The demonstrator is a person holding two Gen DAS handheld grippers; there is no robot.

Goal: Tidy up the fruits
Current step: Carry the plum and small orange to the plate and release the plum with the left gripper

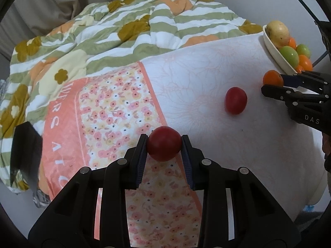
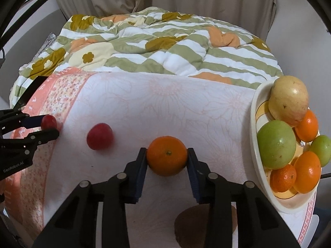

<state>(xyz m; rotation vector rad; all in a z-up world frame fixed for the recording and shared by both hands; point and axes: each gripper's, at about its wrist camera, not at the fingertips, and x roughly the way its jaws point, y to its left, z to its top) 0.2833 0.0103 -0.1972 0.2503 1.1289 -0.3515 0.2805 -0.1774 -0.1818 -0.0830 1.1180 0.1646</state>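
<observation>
Between gripped fruits, loose red fruit (image 2: 100,136)

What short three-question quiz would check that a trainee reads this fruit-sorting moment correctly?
1. True or false: the left gripper is shut on a red fruit.
2. What does the right gripper hold? A) a green apple B) an orange C) nothing
3. Fill in: a second red fruit lies loose on the ____ between the two grippers.

Key
1. True; both pads press its sides.
2. B; the bowl beside it already holds oranges, green fruits and a yellowish one.
3. Cloth.
</observation>
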